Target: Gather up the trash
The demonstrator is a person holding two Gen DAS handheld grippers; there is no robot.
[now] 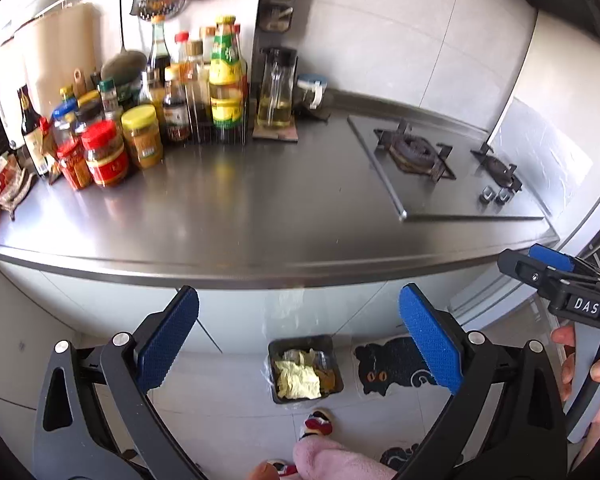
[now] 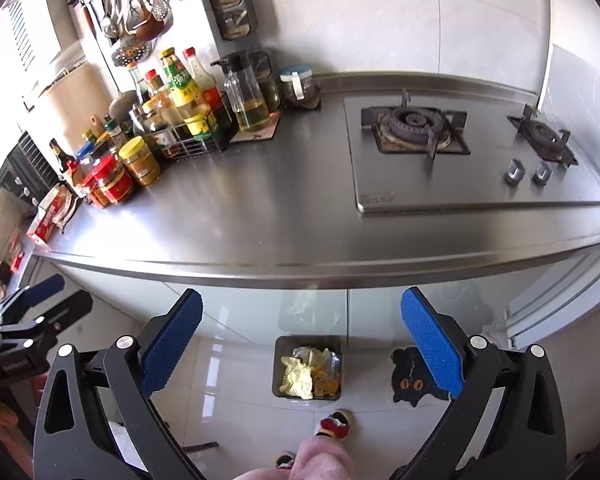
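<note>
Crowding the left end of the steel bench (image 2: 260, 208), jars and sauce bottles (image 2: 156, 136) are seen, with a gas stove (image 2: 460, 152) set in at the right. The left tool (image 1: 298, 340) and the right tool (image 2: 300, 340) are both held spread wide and empty above the floor. Between their pads, a black bin (image 2: 307, 368) of crumpled trash (image 2: 298, 376) is seen on the floor below the bench edge, beside a cat mat (image 2: 412, 380).
</note>
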